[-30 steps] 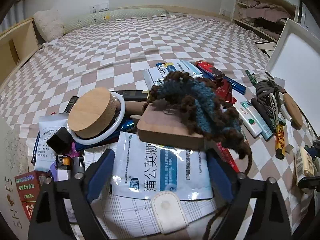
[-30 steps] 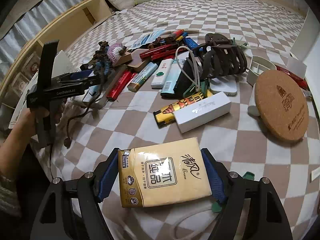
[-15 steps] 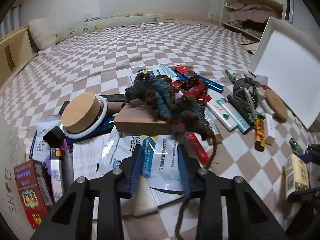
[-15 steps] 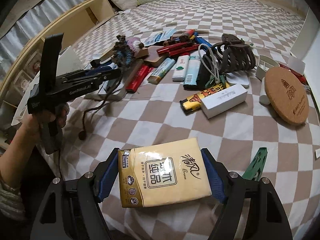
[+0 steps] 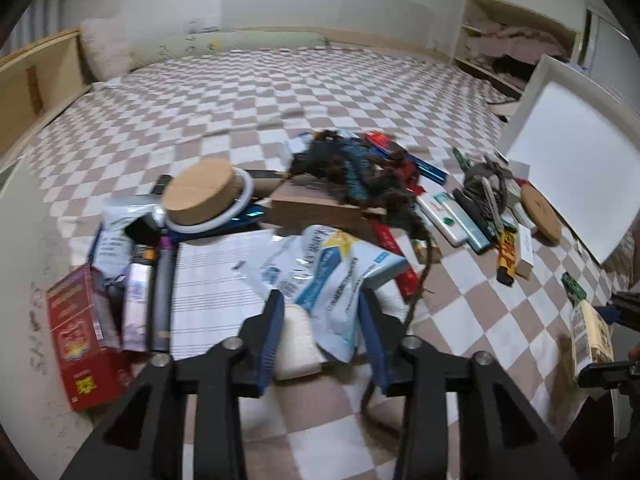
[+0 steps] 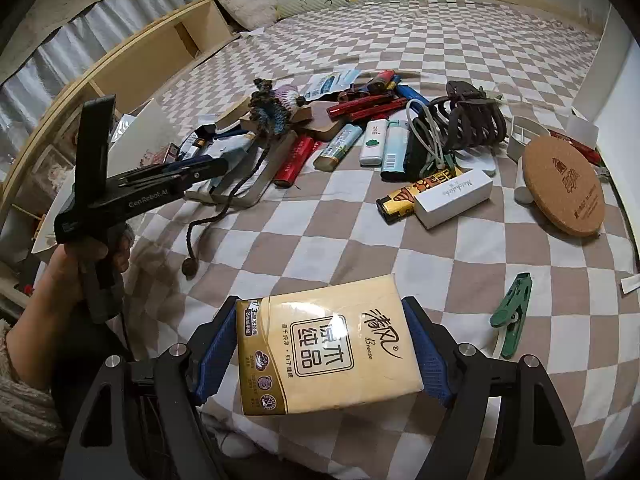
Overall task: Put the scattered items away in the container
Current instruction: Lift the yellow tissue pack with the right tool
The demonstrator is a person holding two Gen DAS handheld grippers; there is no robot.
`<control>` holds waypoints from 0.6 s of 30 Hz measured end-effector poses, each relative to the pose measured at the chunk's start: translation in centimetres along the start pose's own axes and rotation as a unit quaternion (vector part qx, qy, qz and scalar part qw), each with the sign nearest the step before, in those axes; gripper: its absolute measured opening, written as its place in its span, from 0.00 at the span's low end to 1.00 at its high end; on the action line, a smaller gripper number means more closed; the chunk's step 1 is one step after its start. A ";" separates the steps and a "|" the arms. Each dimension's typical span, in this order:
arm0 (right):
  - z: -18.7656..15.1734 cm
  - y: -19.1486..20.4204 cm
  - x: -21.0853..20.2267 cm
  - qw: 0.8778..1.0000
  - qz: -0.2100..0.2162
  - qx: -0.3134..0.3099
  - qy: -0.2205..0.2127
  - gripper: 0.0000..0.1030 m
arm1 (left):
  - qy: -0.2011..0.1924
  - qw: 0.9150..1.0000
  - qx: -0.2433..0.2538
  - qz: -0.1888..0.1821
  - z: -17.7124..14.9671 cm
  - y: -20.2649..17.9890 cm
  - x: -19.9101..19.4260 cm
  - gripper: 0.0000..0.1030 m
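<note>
Medicine sachet (image 5: pixel 340 276) now crumpled up between left hand-held gripper (image 5: pixel 324 320) jaws

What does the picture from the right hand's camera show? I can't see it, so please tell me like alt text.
The right gripper is clamped on a yellow tissue pack above a checkered bed cover. Beyond it lie lighters, a white box, a cork coaster and a green clip. At left, a hand holds the left gripper over the pile.
</note>
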State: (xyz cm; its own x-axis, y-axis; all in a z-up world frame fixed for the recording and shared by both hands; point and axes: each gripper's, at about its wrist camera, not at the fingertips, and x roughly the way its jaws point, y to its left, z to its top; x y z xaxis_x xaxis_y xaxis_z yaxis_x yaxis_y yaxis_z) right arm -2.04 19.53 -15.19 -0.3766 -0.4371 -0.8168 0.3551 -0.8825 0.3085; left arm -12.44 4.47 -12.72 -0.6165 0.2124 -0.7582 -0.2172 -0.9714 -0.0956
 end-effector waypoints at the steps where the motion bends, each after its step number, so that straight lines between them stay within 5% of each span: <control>1: 0.0 0.1 -0.1 1.000 0.000 -0.001 -0.001 0.77 | 0.001 1.000 -0.003 -0.001 0.0 0.2 -0.1 0.40; 6: 0.0 0.4 -0.2 1.000 0.006 -0.001 -0.005 0.77 | 0.011 1.000 0.014 -0.006 -0.5 -0.5 -0.2 0.34; 8: 0.0 0.3 -0.2 1.000 0.008 0.002 -0.004 0.77 | 0.011 0.999 0.024 -0.025 -0.7 -1.2 0.0 0.10; 18: -0.2 -0.3 -0.3 1.000 0.011 0.014 0.003 0.77 | 0.006 0.999 0.031 -0.024 -1.4 -1.7 -0.9 0.01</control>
State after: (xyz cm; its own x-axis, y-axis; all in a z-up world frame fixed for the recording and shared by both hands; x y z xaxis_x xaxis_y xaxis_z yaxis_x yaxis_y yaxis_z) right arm -1.82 19.91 -15.17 -0.3637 -0.4547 -0.8130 0.3385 -0.8776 0.3394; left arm -10.46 5.83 -12.78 -0.5947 0.2572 -0.7617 -0.2928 -0.9517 -0.0926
